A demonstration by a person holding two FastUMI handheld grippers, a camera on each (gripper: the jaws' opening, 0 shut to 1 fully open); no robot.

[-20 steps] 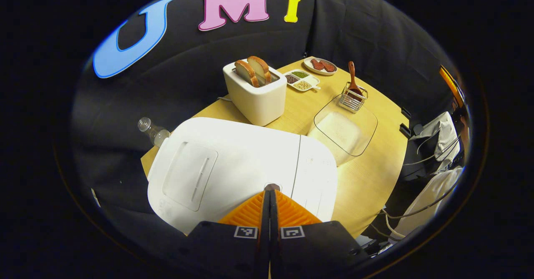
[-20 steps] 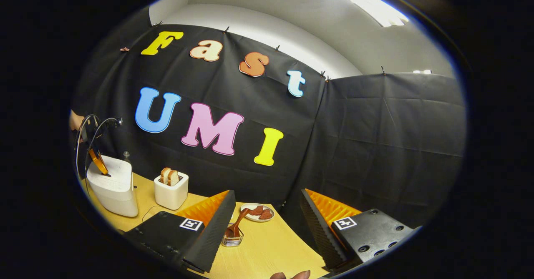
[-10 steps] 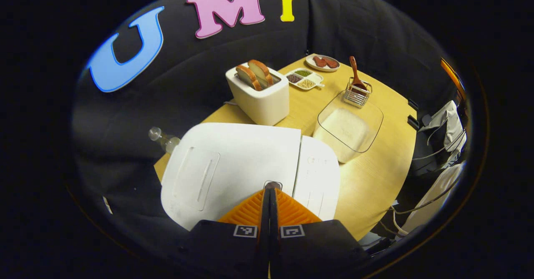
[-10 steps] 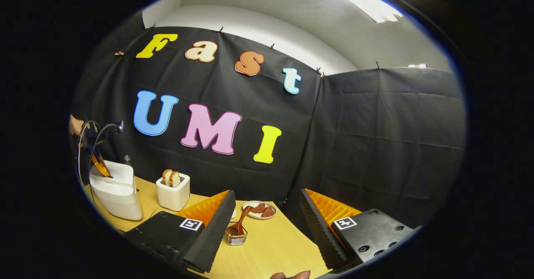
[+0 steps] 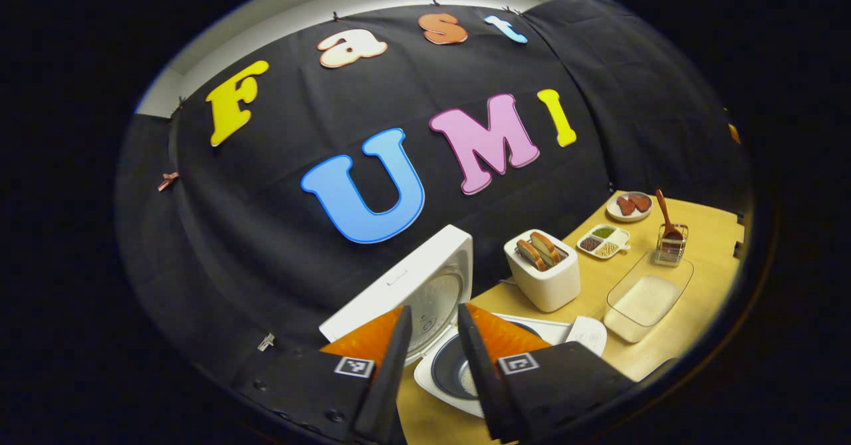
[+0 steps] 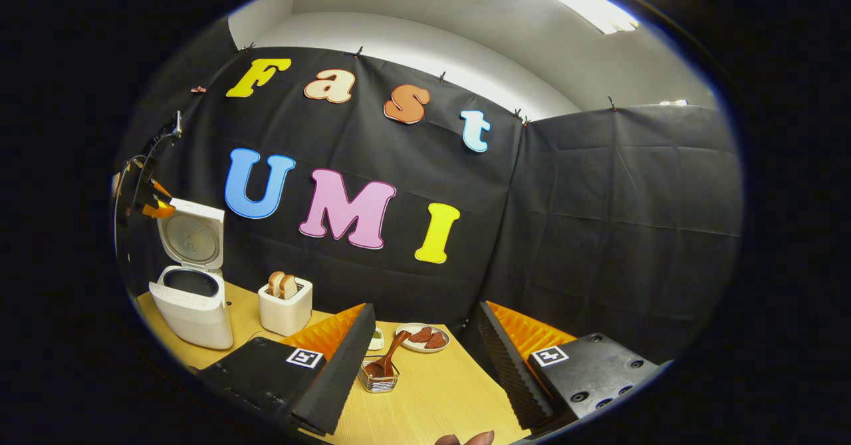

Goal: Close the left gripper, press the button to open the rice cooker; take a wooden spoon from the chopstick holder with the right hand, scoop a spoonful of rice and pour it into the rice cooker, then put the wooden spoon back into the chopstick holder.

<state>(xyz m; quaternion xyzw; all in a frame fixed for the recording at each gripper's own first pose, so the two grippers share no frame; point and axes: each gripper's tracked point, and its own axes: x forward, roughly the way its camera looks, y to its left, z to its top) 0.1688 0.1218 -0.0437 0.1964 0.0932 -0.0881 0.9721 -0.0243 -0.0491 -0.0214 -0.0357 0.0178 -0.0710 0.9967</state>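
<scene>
Left gripper view: the left claw (image 5: 431,330), parted, hangs above the open cooker (image 5: 459,358) at the desk's (image 5: 705,259) left end; the right claw (image 6: 425,335), wide apart, grips nothing near the spoon (image 6: 389,360).

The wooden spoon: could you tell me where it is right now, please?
The wooden spoon stands in the chopstick holder toward the table's far right in the left gripper view, just behind the glass dish of rice, beside the sectioned dish.

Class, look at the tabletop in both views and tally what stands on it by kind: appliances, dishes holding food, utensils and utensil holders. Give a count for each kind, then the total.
Appliances: 2, rice cooker, toaster
Food dishes: 3, glass rice dish, divided tray, round plate
Utensils: 1, wooden spoon
Holders: 1, chopstick holder
Total: 7
</scene>
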